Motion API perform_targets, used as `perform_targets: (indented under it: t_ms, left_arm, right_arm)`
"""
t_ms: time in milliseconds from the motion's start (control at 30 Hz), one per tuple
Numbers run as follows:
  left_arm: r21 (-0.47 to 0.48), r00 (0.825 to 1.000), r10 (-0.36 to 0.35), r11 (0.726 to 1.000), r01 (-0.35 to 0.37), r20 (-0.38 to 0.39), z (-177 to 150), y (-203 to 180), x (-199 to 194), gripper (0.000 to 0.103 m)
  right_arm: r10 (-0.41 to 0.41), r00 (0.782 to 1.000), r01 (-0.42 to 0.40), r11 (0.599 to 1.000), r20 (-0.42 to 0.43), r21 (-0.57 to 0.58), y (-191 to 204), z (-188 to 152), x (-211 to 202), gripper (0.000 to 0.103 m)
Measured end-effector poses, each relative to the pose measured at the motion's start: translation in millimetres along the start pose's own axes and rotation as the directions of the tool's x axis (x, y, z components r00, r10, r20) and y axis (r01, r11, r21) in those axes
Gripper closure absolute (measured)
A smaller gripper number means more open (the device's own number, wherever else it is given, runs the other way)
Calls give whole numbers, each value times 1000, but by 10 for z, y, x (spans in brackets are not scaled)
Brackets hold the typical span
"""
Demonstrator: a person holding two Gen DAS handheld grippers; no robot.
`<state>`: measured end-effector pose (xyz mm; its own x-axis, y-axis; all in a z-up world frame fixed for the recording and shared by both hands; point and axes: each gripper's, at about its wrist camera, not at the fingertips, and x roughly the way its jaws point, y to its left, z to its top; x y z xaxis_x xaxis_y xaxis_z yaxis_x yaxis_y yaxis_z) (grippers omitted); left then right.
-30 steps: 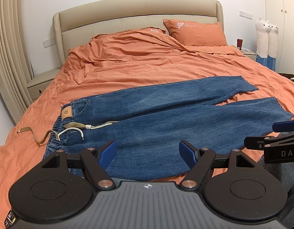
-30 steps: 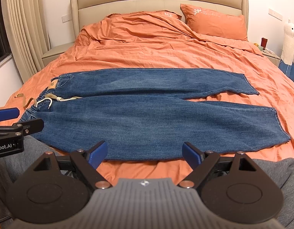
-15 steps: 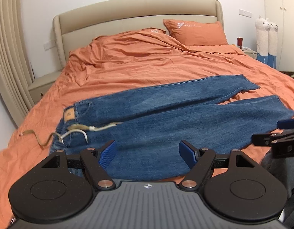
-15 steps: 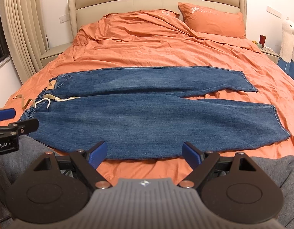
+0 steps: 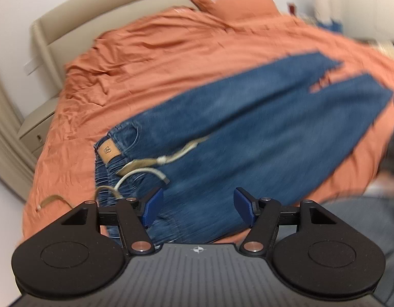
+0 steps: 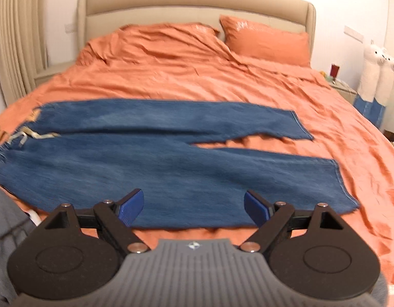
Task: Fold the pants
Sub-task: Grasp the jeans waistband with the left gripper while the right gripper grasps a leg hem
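Observation:
Blue jeans (image 6: 158, 158) lie flat across the orange bed, waistband at the left, both legs running right and split apart near the hems. In the left wrist view the jeans (image 5: 248, 140) show a tan leather patch (image 5: 108, 150) and a pale drawstring (image 5: 145, 171) at the waistband. My left gripper (image 5: 198, 208) is open and empty, above the near edge of the jeans close to the waistband. My right gripper (image 6: 194, 208) is open and empty, over the near edge of the closer leg. Both views are motion-blurred.
The orange duvet (image 6: 197, 76) covers the bed, with an orange pillow (image 6: 266, 41) by the beige headboard (image 6: 197, 7). A nightstand (image 5: 35, 128) stands at the left, beige curtains (image 6: 18, 38) behind it. Two white plush toys (image 6: 378, 71) stand at the right. A grey-clad leg (image 6: 5, 225) is close at the left.
Both grippers have moved forward toward the jeans. The left one has swung left and tilted toward the waistband; the right one has shifted right toward the leg ends. Both stay open.

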<state>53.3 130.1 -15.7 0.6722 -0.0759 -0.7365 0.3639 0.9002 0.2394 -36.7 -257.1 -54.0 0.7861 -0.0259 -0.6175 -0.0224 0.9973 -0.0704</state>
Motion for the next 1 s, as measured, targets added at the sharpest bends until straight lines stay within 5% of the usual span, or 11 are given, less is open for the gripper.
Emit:
perform_targets:
  t_ms: [300, 500, 600, 667, 767, 867, 1000]
  left_arm:
    - [241, 975, 51, 971, 3, -218, -495, 255, 706, 28]
    - [328, 963, 44, 944, 48, -266, -715, 232, 975, 30]
    - [326, 965, 48, 944, 41, -259, -760, 178, 1035, 38]
    - [344, 960, 86, 939, 12, -268, -756, 117, 1078, 53]
    - [319, 956, 120, 947, -29, -269, -679, 114, 1079, 70]
    - [194, 961, 112, 979, -62, -254, -556, 208, 1004, 81]
    - [64, 969, 146, 989, -135, -202, -333, 299, 856, 87]
  right_arm:
    - [-17, 997, 23, 996, -70, 86, -402, -27, 114, 21]
    - [-61, 995, 71, 990, -82, 121, -599, 60, 91, 22]
    - [-109, 990, 119, 986, -84, 117, -750, 156, 71, 26]
    - [-133, 988, 141, 984, -78, 107, -872, 224, 52, 29]
    - [-177, 981, 182, 982, -75, 56, -1111, 334, 49, 38]
    - [-204, 976, 204, 979, -75, -10, -1393, 425, 61, 55]
    - [-204, 973, 188, 971, -105, -150, -1815, 450, 148, 64]
